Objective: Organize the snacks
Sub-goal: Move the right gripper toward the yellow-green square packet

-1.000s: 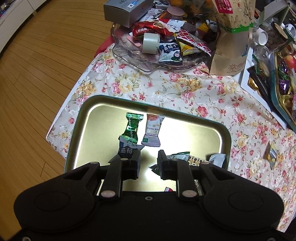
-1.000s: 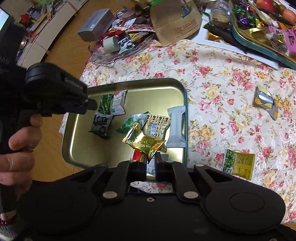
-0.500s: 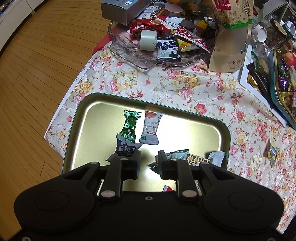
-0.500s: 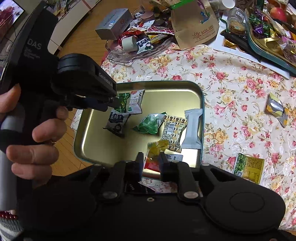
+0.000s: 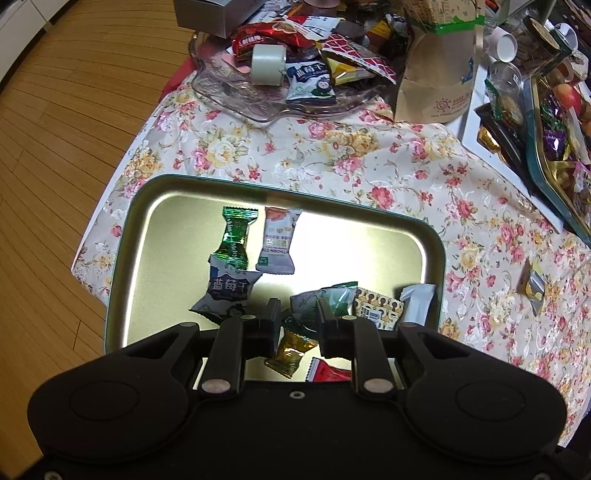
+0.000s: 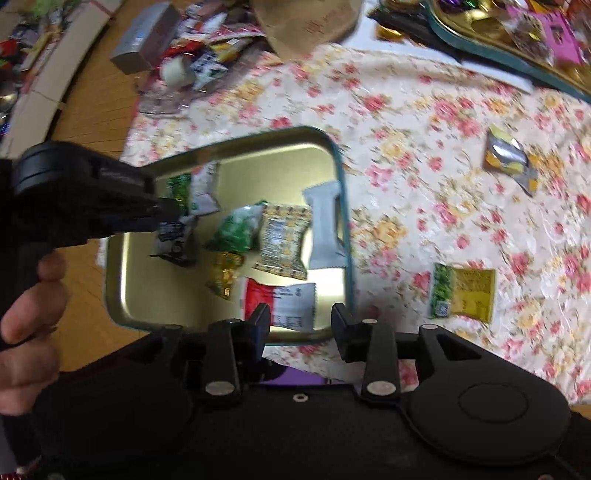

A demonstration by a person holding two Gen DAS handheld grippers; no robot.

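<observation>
A gold metal tray [image 5: 155,236] [image 6: 147,302] with a teal rim lies on the floral cloth and holds several wrapped snacks. A gold candy [image 5: 293,349] [image 6: 223,273] lies in it beside a red-and-white packet [image 6: 280,299]. My left gripper [image 5: 297,325] is open and empty, low over the tray's near side, above the gold candy. It also shows in the right wrist view [image 6: 162,212]. My right gripper [image 6: 301,321] is open and empty, over the tray's near right corner. A green-and-yellow packet [image 6: 461,293] and a silver-and-yellow packet [image 6: 508,160] [image 5: 535,288] lie loose on the cloth.
A clear glass dish [image 5: 229,92] piled with snacks and a tape roll [image 5: 267,64] stands at the far edge, with a grey box [image 5: 214,14]. A paper bag [image 5: 436,74] stands beside it. A second teal tray [image 5: 546,177] of sweets is at right. Wood floor lies left.
My right gripper opened and let go of the gold candy, which now lies in the tray. The right gripper drew back and swung right. The left gripper stayed over the tray.
</observation>
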